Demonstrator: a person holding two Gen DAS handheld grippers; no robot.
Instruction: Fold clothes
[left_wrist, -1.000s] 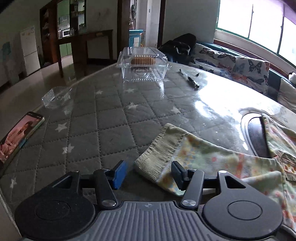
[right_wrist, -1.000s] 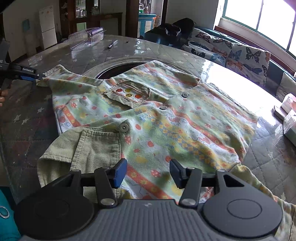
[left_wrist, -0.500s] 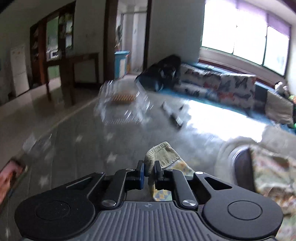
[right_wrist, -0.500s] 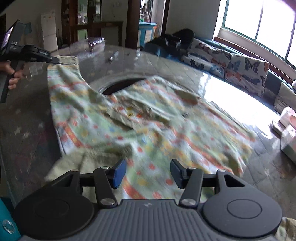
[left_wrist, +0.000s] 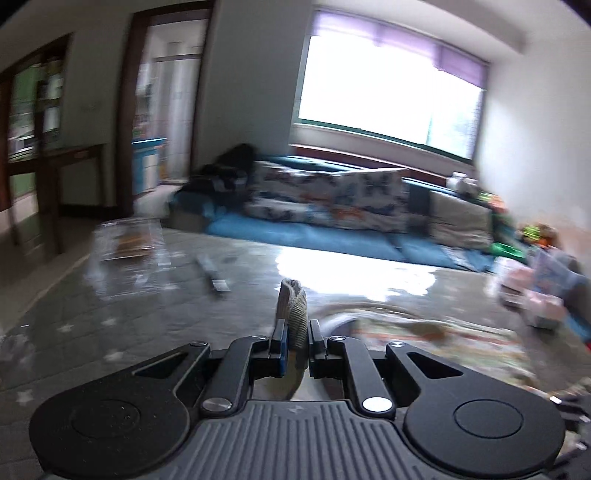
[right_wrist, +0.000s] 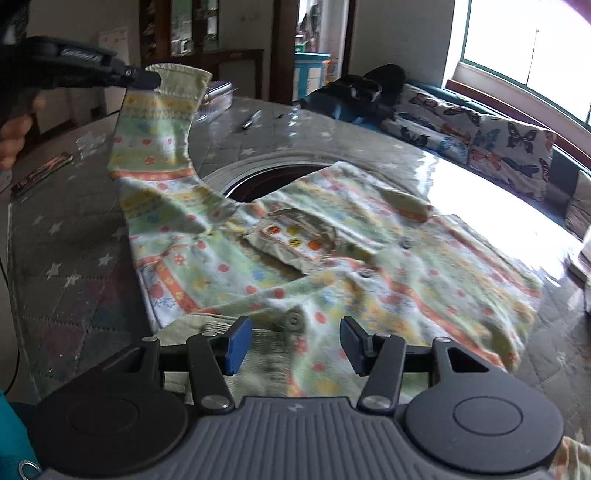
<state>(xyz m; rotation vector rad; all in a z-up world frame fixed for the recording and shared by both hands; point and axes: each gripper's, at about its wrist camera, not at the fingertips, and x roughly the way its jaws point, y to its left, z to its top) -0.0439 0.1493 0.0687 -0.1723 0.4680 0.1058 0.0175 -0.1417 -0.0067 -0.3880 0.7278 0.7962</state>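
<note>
The left gripper (left_wrist: 295, 345) is clamped on the ribbed cuff (left_wrist: 292, 306) of a sleeve (right_wrist: 155, 125), holding it up off the table (right_wrist: 74, 236) at the far left. The rest of the shirt (right_wrist: 332, 258) lies spread flat across the table's middle, partly over a dark round opening (right_wrist: 266, 181). The right gripper (right_wrist: 295, 343) hangs half-open above the near hem, nothing between its pads. Left of the shirt is bare quilted surface; a pen (right_wrist: 252, 120) and a clear box (right_wrist: 218, 94) lie far back.
</note>
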